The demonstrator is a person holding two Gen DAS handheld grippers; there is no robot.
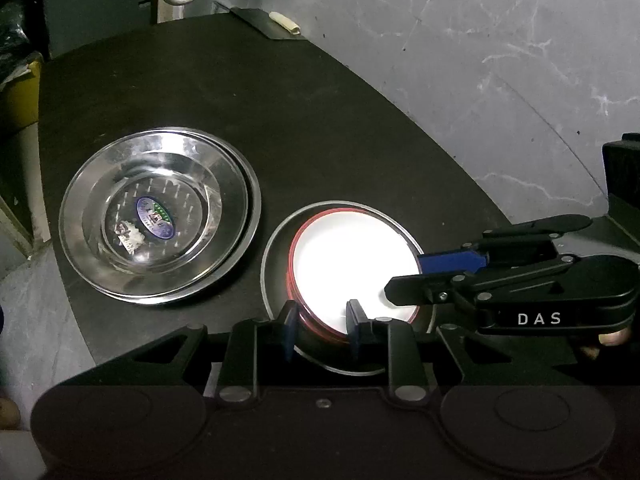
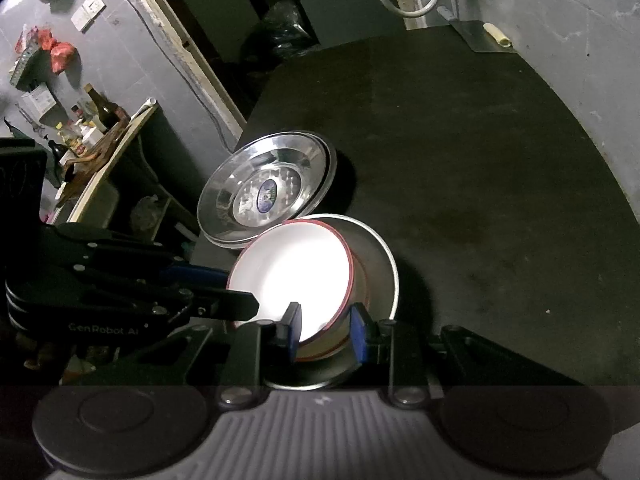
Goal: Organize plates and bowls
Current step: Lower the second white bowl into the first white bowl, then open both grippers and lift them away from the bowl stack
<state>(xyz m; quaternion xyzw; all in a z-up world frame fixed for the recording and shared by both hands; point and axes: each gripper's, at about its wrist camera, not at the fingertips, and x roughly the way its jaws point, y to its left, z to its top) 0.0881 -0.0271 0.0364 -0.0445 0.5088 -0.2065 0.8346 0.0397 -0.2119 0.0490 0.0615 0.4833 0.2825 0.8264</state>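
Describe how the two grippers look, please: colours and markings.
Both are black linkage bodies with blue pads on the jaws. The right gripper carries white "DAS" lettering; the left gripper reads "GenRobot AI". Silver screws mark the joints.

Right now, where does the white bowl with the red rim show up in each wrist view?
Left wrist: white bowl sits low and right of centre, inside a dark pot, between this gripper's fingers.
Right wrist: white bowl sits low and centre, tilted in the pot.
Shared landmark: the stacked steel plates, left of the bowl in both.
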